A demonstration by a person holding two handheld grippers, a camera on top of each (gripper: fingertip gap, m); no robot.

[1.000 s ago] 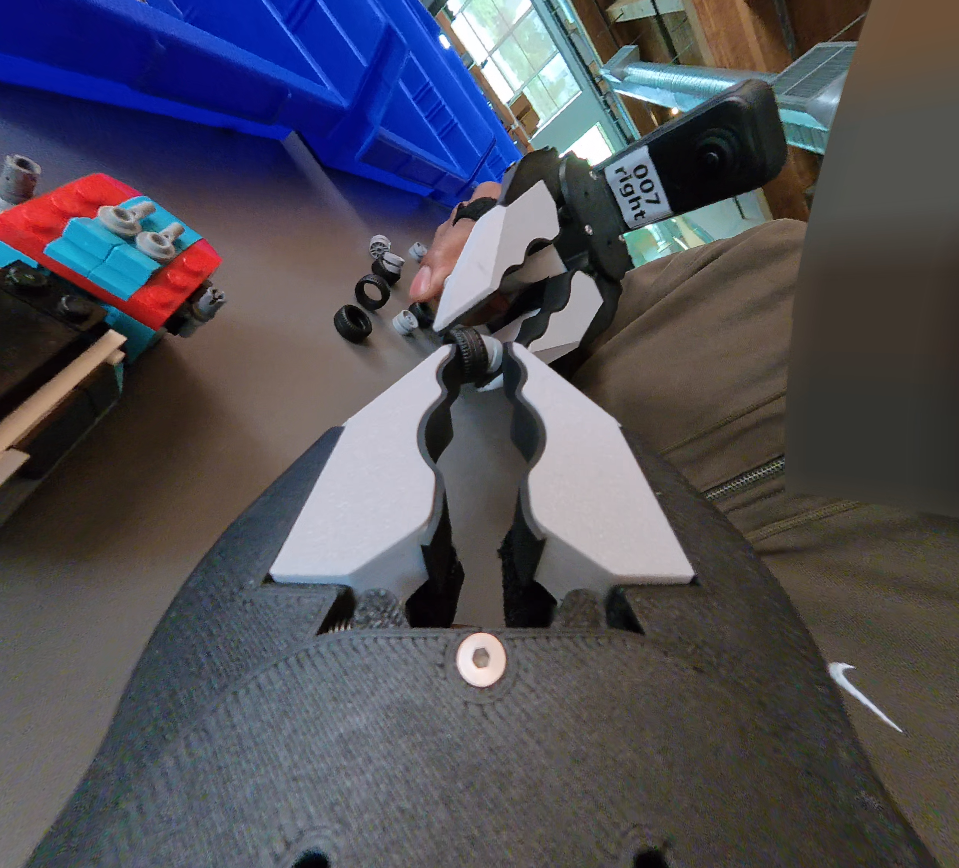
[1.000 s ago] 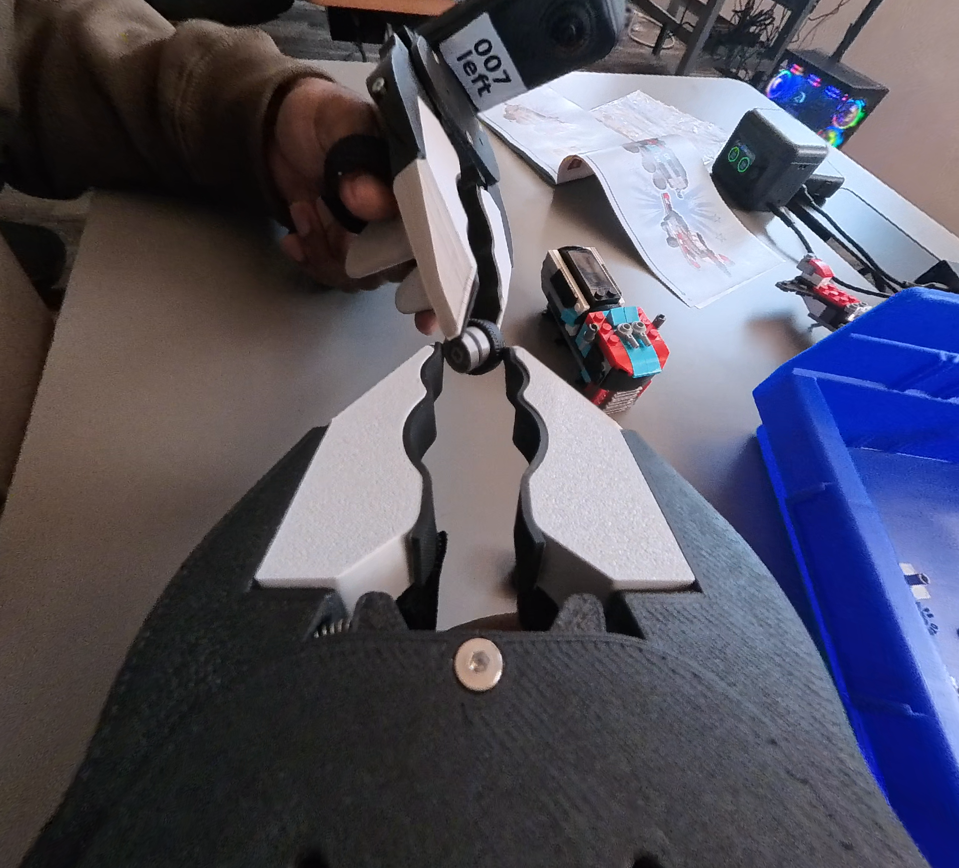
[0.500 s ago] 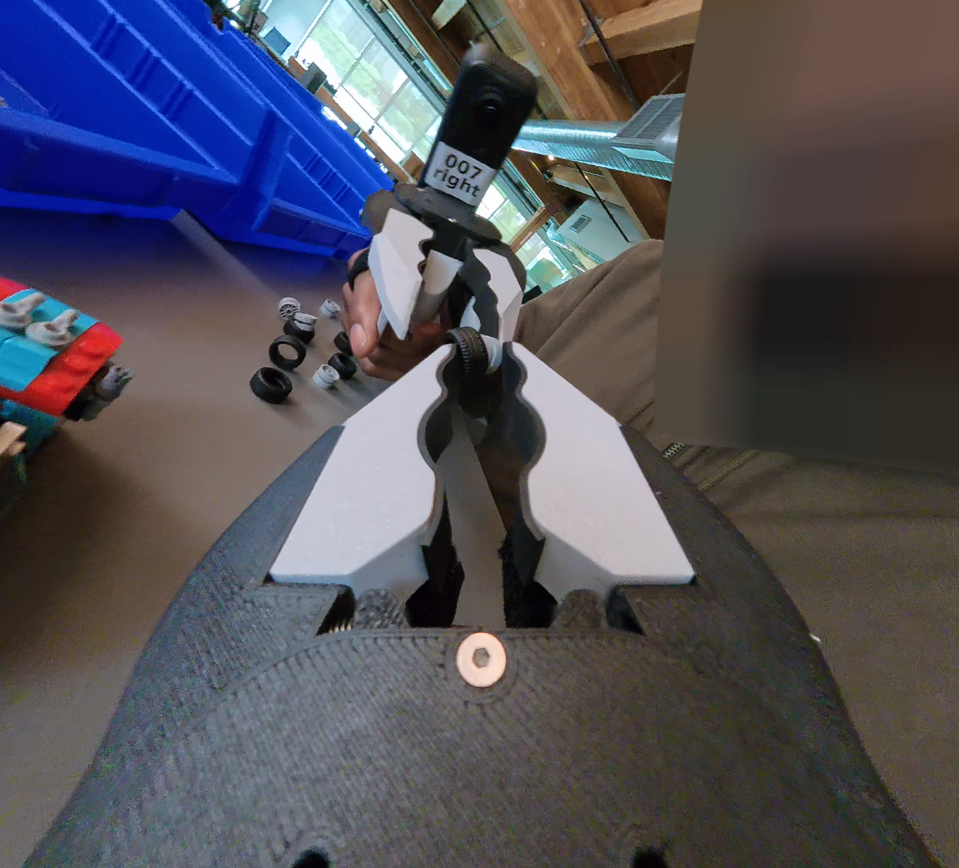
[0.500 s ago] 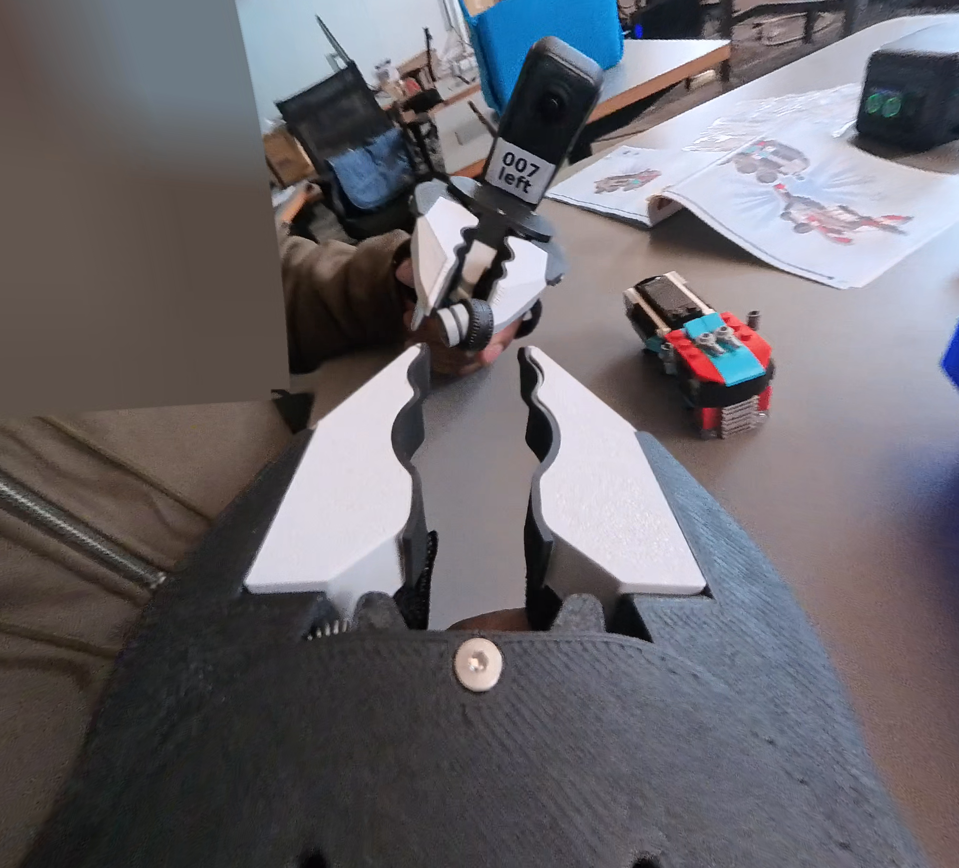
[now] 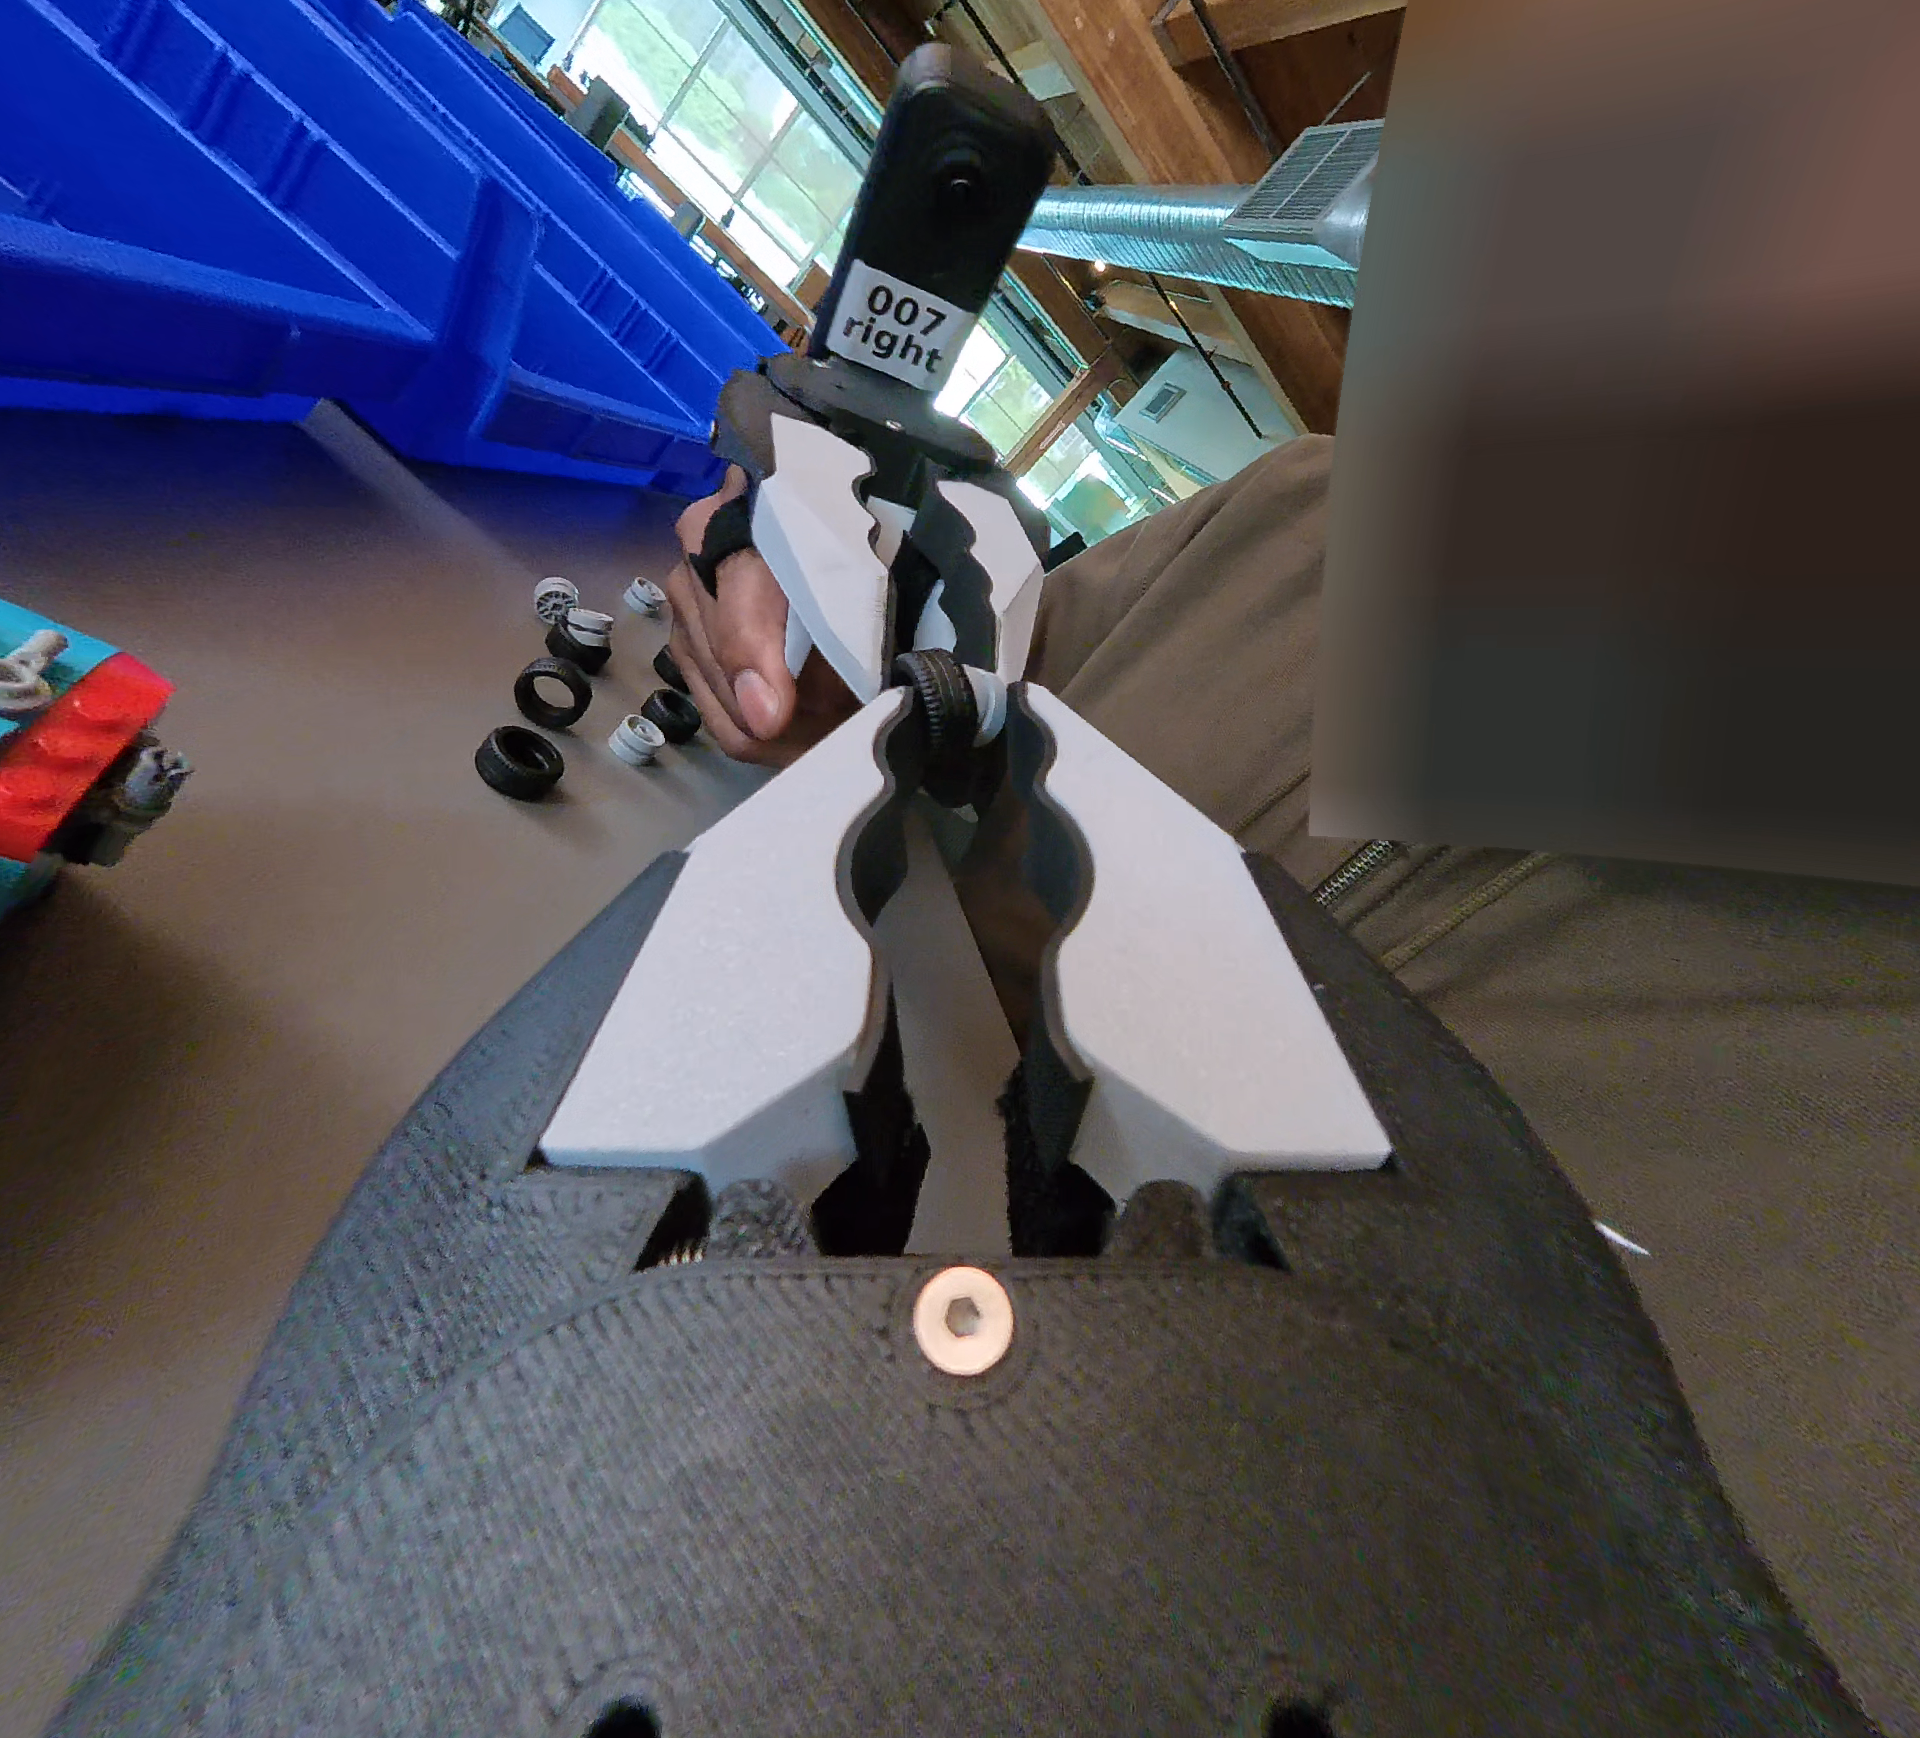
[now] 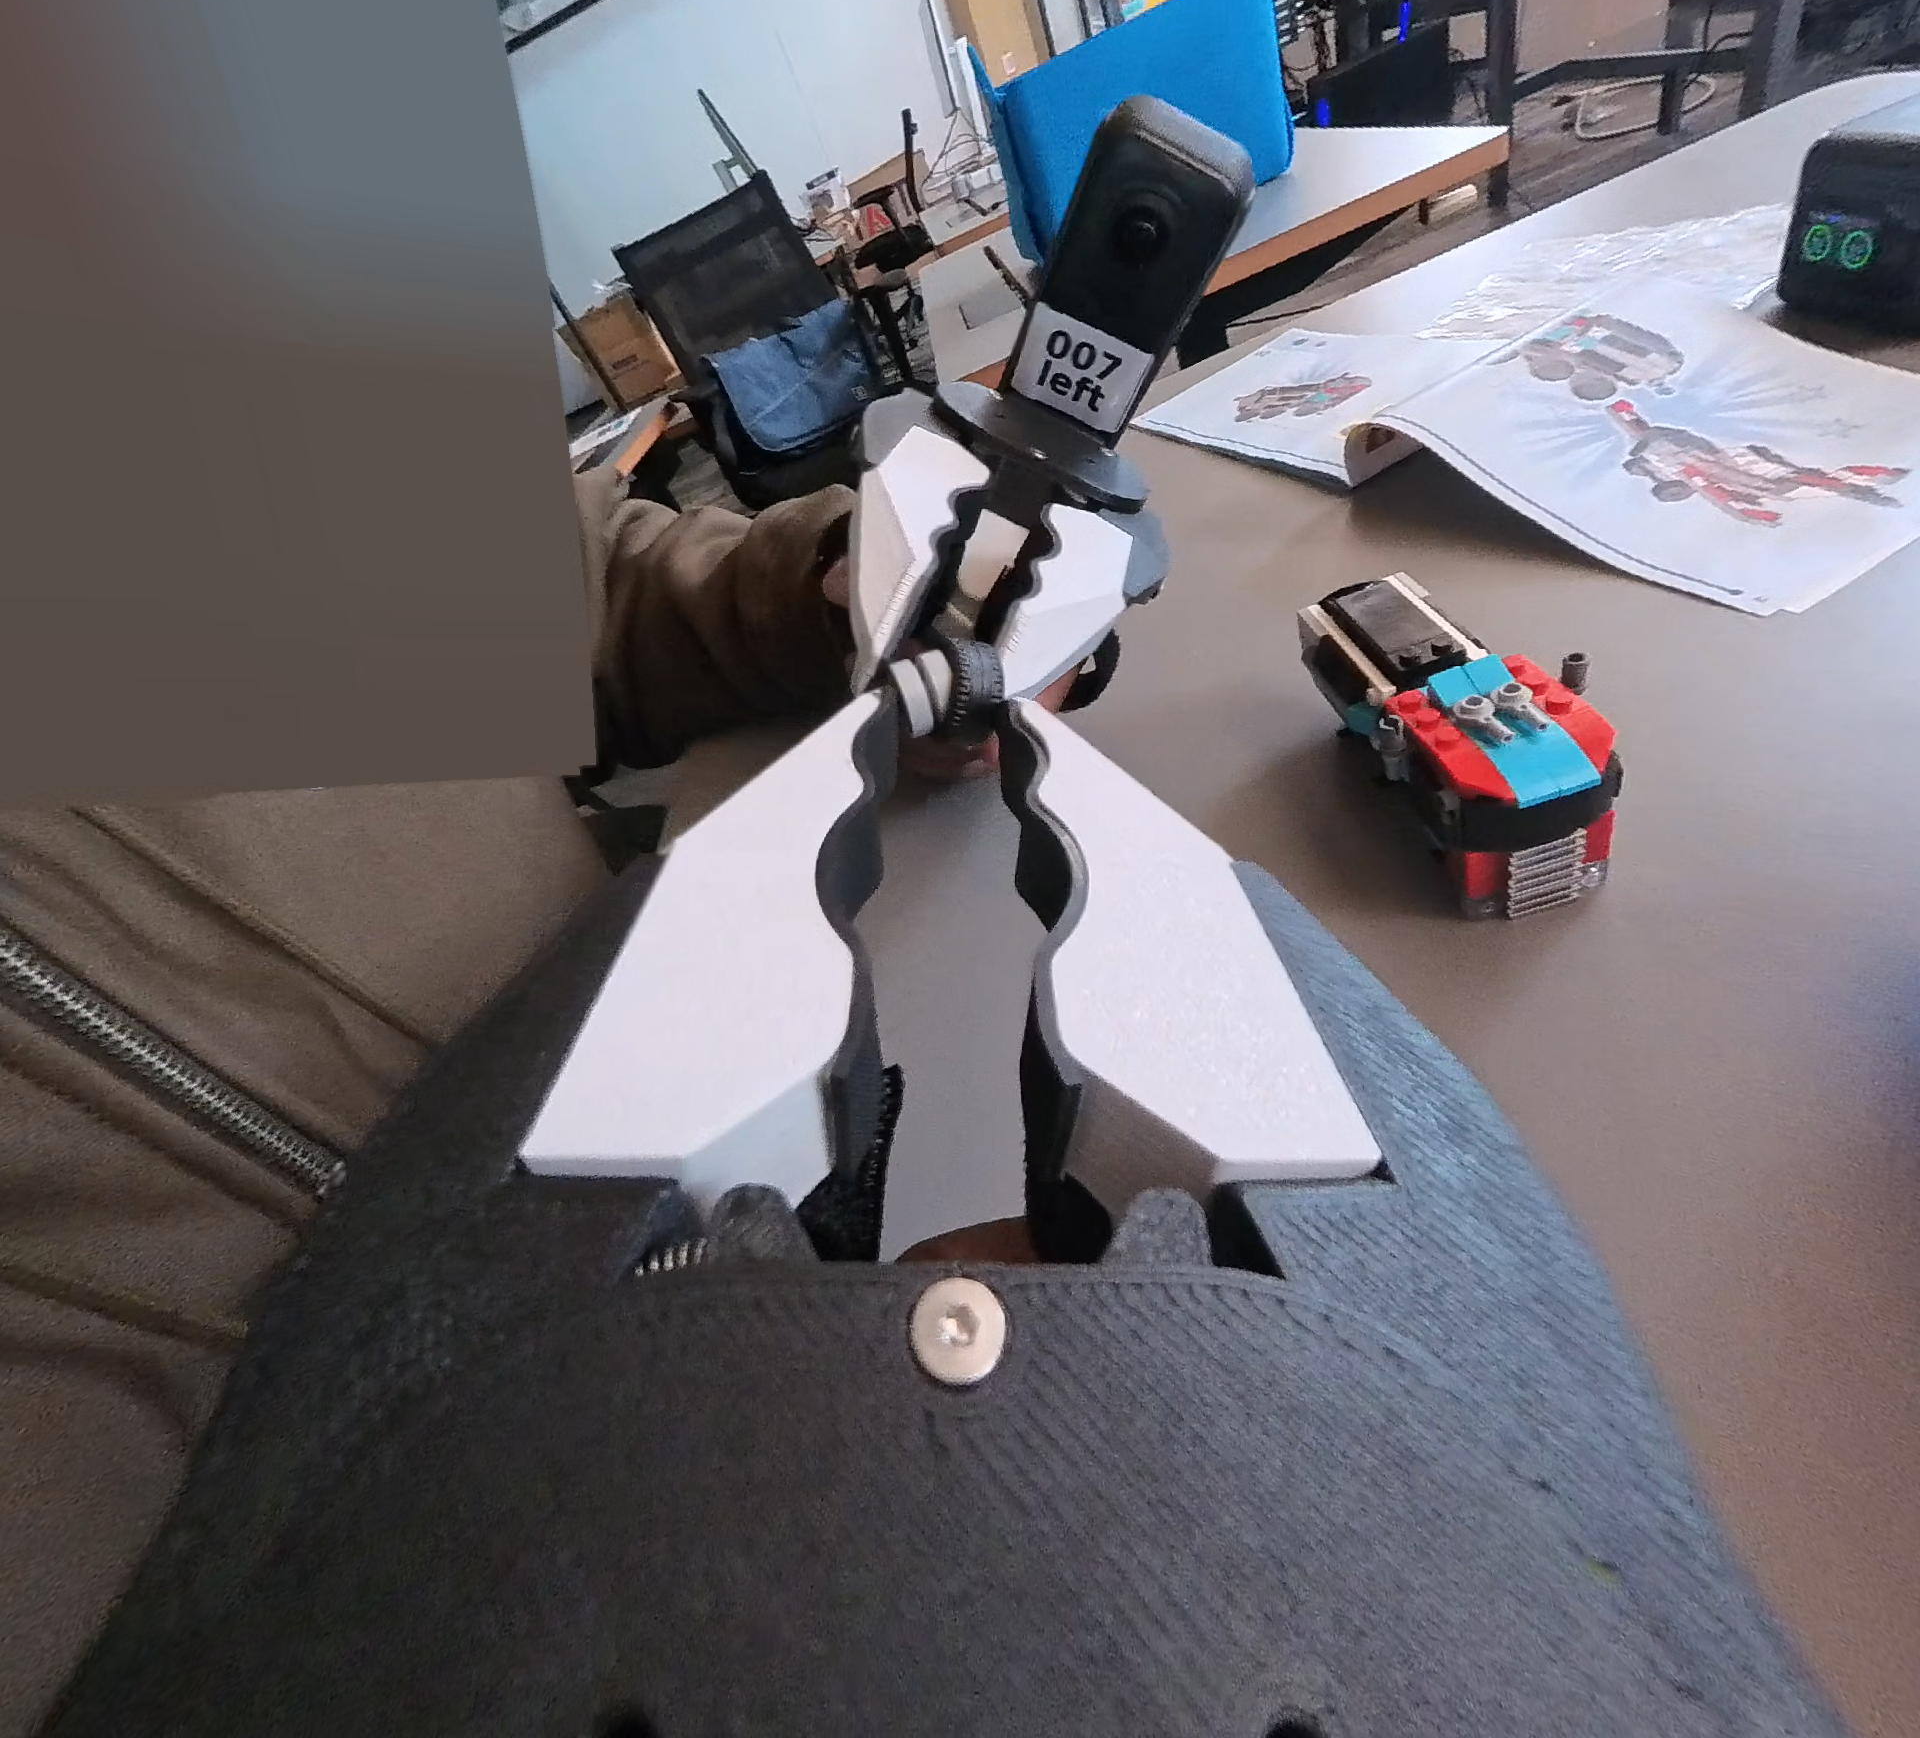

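A small wheel, a black tyre (image 5: 940,712) with a grey rim (image 5: 989,706) sticking out of one side, is held up between both grippers. My left gripper (image 5: 958,701) is shut on the wheel, one fingertip on the tyre side and one on the rim side. My right gripper (image 6: 940,706) faces it and is shut on the same wheel (image 6: 951,686), its left tip on the grey rim (image 6: 914,691) and its right tip on the tyre. A red, teal and black brick car (image 6: 1455,732) stands on the grey table (image 6: 1558,1169) to the right.
Loose black tyres (image 5: 551,691) and grey rims (image 5: 636,738) lie on the table near a hand. Blue bins (image 5: 260,182) stand behind them. An open instruction booklet (image 6: 1558,431) and a black device (image 6: 1860,234) lie beyond the car. A person's olive jacket (image 6: 208,1013) fills the near side. Only a small space, under 4 cm, lies between the two pairs of fingers.
My right gripper let go of the wheel and opened half a second ago, then came back and closed on its rim and tyre. My left gripper kept its hold throughout.
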